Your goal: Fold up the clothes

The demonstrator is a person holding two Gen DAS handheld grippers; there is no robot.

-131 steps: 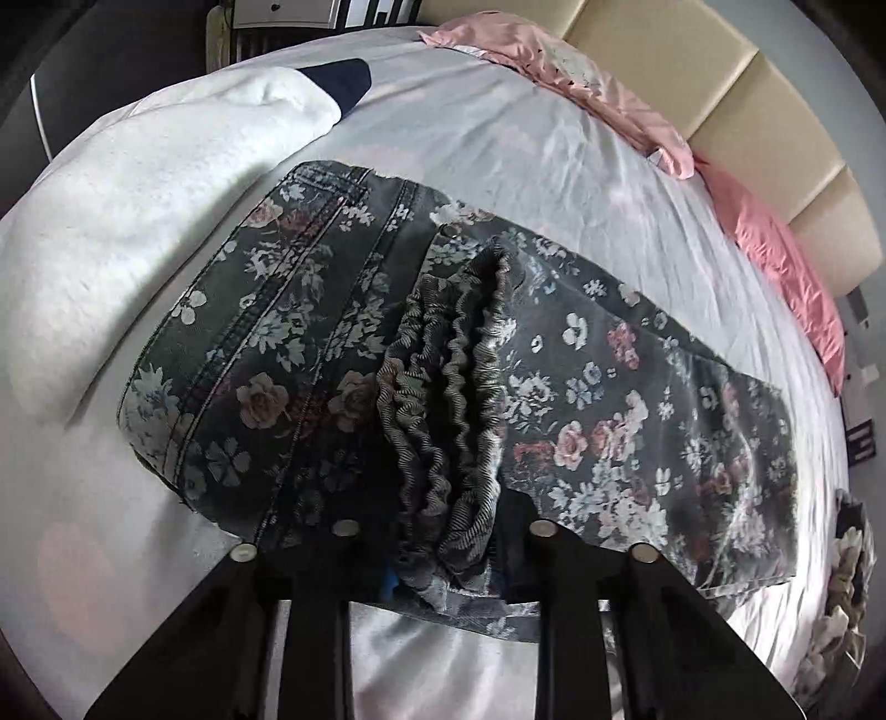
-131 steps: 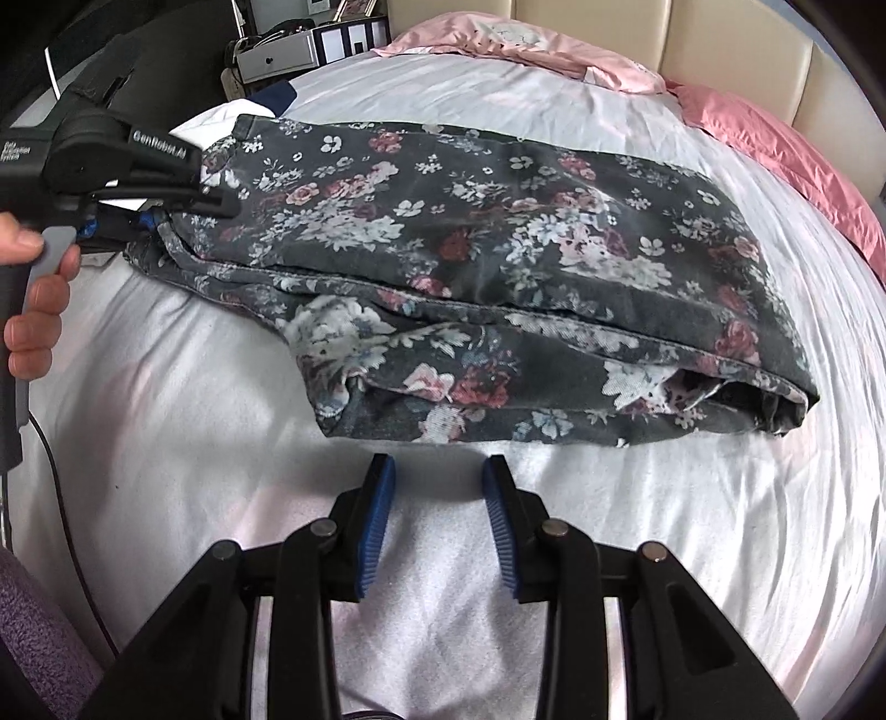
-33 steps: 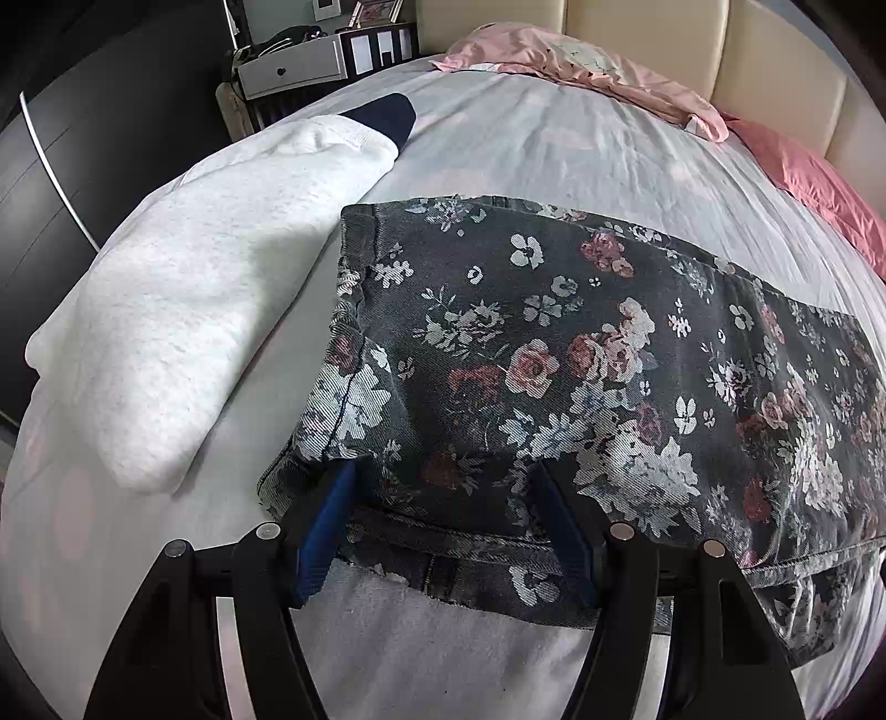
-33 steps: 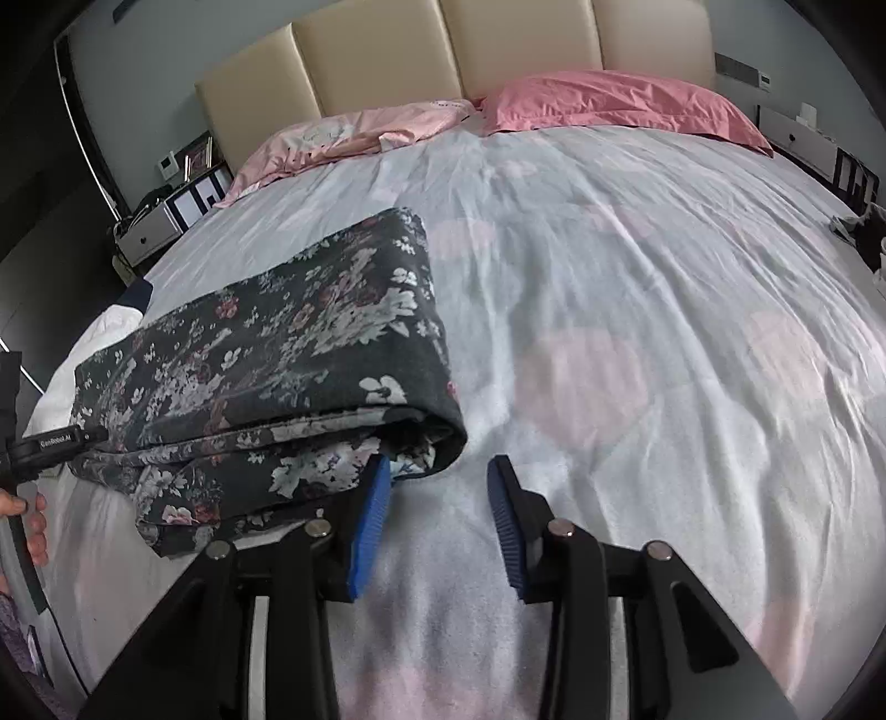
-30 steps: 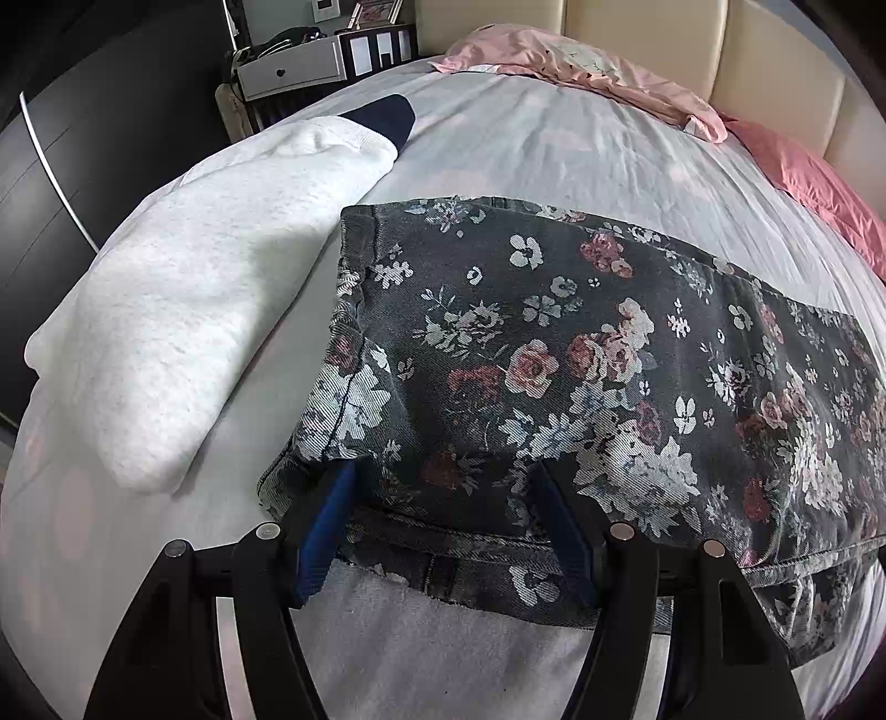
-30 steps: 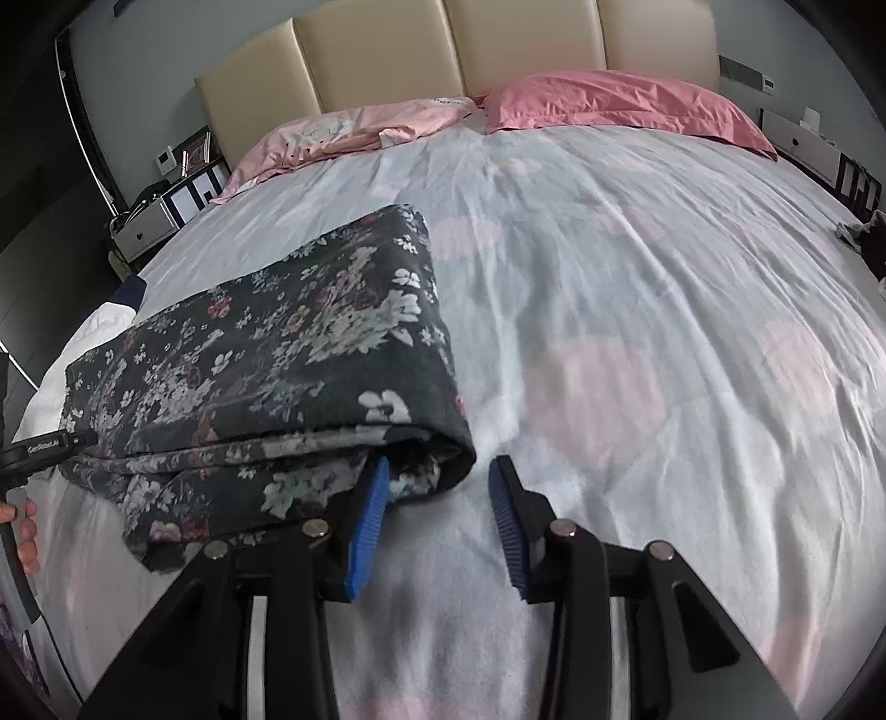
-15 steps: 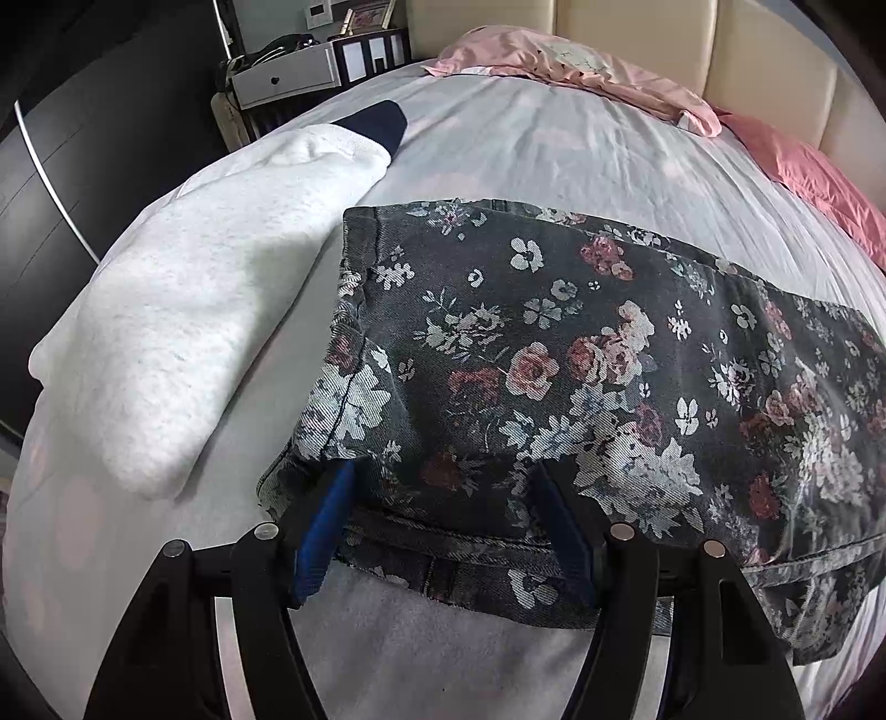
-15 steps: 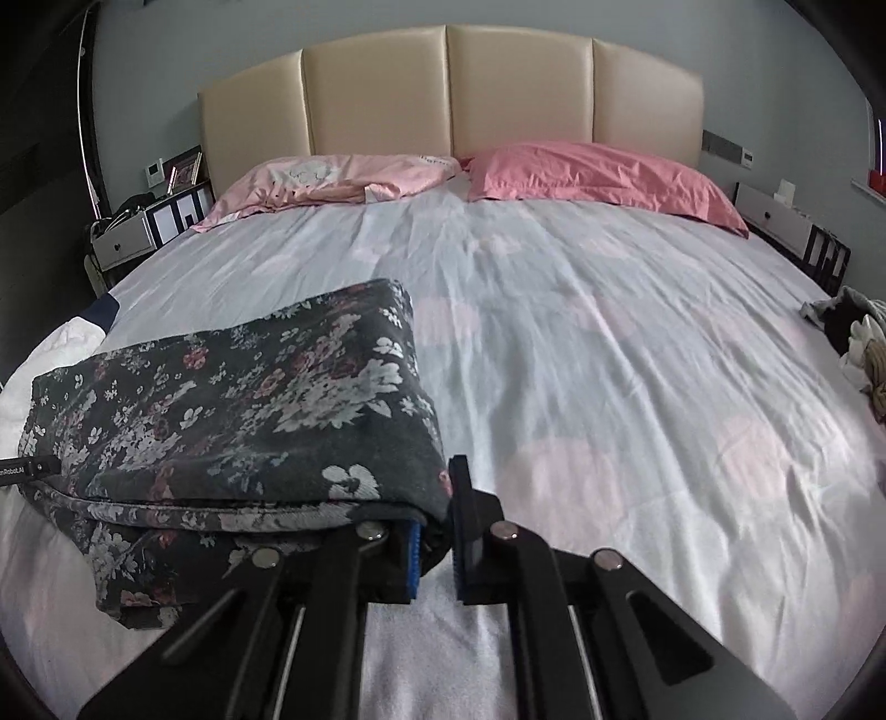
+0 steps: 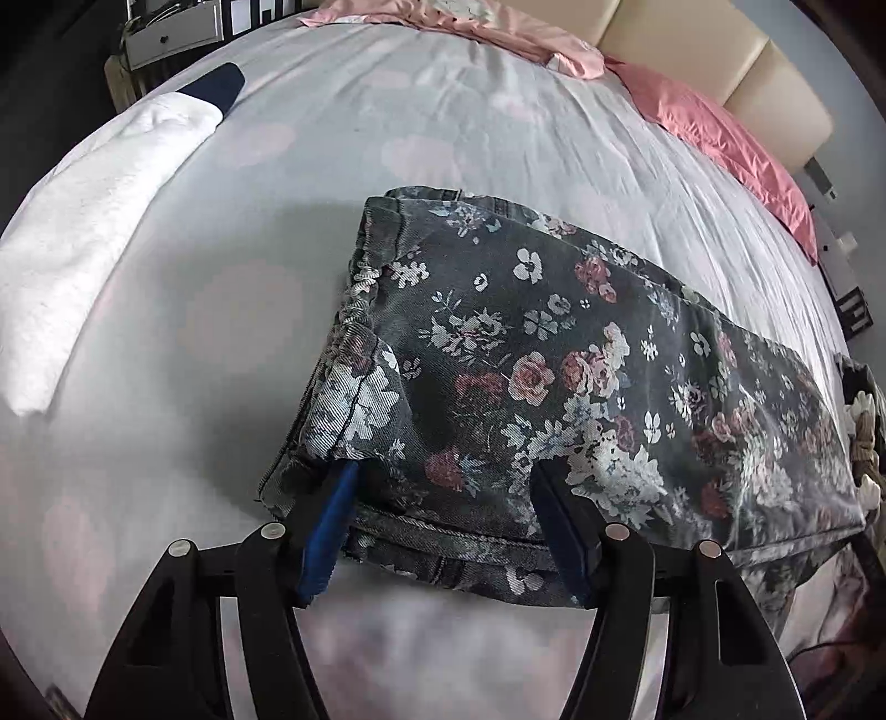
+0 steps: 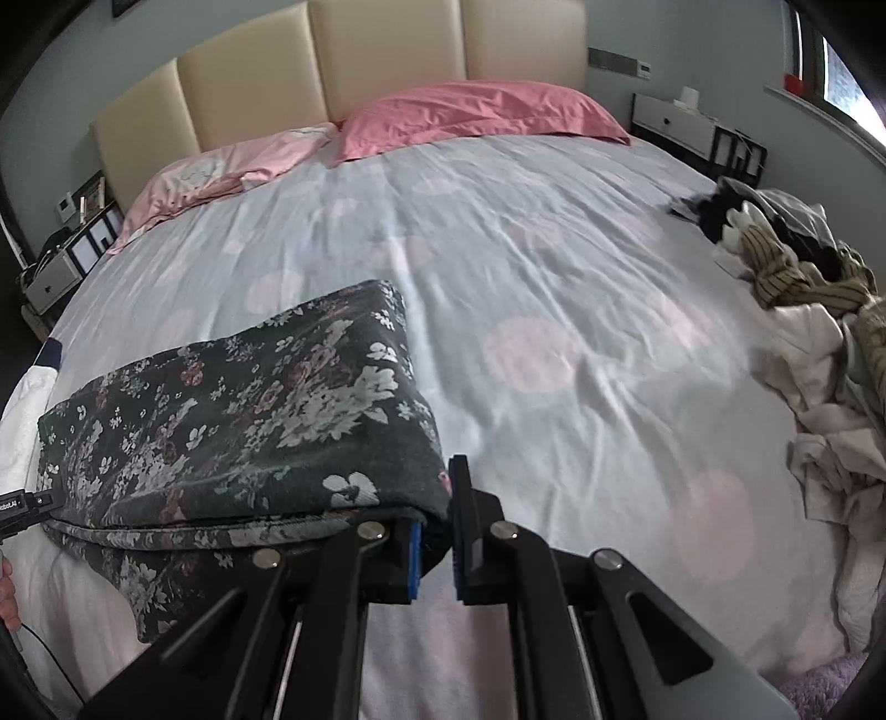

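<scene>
Nearest the right wrist camera, the right gripper (image 10: 437,531) is clenched on the folded corner of the floral trousers (image 10: 238,437), its blue pads pinching the thick dark cloth after just closing on it. In the left wrist view the left gripper (image 9: 443,526) straddles the waistband end of the same trousers (image 9: 554,376), the layered denim bunched between its blue pads (image 9: 326,526), which press on the fabric from both sides. The trousers are a heavy, dark grey twill printed with white and pink flowers, folded into a long slab and held up off the bed (image 10: 554,266), casting a soft shadow on the sheet. The sheet is pale, wrinkled, and dotted with faint pink circles. Off to the left lies a fuzzy white sweater (image 9: 83,221). At the right edge sits a crumpled heap of clothes (image 10: 819,343). Farther back lie pink pillows (image 10: 470,111) against a padded cream headboard (image 10: 387,44).
</scene>
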